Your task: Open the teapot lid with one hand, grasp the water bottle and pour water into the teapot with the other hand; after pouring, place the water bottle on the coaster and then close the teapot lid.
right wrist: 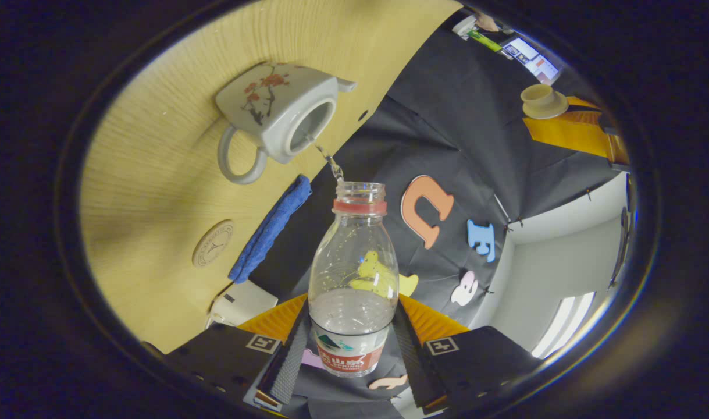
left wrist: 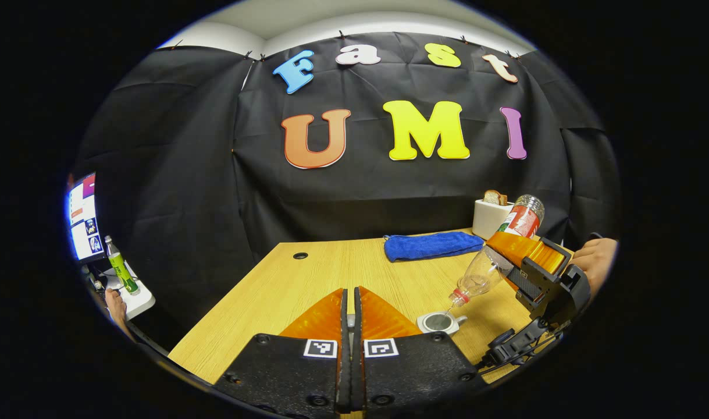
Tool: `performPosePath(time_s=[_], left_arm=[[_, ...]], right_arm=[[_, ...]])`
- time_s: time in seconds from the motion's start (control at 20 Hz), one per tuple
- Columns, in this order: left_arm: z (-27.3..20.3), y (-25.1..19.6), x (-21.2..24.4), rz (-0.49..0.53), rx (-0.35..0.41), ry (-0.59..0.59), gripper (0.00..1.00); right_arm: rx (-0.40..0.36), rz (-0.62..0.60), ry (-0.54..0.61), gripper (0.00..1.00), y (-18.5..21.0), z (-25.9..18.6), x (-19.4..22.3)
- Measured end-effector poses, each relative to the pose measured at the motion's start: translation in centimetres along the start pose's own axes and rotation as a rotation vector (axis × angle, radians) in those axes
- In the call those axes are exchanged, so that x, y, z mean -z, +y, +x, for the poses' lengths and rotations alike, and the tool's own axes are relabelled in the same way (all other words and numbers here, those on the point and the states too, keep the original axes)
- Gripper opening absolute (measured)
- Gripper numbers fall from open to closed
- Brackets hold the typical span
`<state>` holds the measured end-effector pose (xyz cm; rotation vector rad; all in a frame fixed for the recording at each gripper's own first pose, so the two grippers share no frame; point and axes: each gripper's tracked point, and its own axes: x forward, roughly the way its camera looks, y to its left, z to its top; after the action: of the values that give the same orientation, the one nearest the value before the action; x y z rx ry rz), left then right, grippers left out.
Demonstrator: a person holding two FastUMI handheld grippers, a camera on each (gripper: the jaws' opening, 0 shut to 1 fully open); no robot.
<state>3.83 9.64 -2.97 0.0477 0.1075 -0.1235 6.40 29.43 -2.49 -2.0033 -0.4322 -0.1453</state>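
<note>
The white teapot (right wrist: 273, 99) with a red blossom pattern stands on the wooden table (right wrist: 156, 174), its top open. My right gripper (right wrist: 352, 311) is shut on the clear water bottle (right wrist: 354, 273), which is tipped mouth-down towards the pot. A thin stream of water (right wrist: 330, 163) runs from the mouth into the opening. In the left gripper view the tilted bottle (left wrist: 496, 259) hangs over the teapot's opening (left wrist: 439, 322), held by the right gripper (left wrist: 520, 256) and a hand (left wrist: 592, 259). My left gripper (left wrist: 351, 294) is shut on the teapot lid (right wrist: 543, 100), held up away from the pot.
A round coaster (right wrist: 213, 243) lies on the table near a folded blue cloth (right wrist: 270, 230). A white toaster (left wrist: 491, 216) with bread stands behind the cloth (left wrist: 430, 245). Off the table's left are a monitor (left wrist: 84, 215) and a green bottle (left wrist: 121, 269).
</note>
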Motion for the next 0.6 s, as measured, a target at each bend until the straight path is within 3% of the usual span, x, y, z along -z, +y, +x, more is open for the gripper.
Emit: performPosePath(time_s=[0.25, 0.6], left_arm=[[0.3, 0.2, 0.3, 0.012, -0.004, 0.012, 0.03], [0.3, 0.3, 0.7, 0.021, -0.01, 0.032, 0.03]], right_arm=[[0.059, -0.054, -0.004, 0.77, -0.6, -0.1, -0.4], [0.082, -0.081, -0.017, 0.75, -1.5, 0.1, -0.6]])
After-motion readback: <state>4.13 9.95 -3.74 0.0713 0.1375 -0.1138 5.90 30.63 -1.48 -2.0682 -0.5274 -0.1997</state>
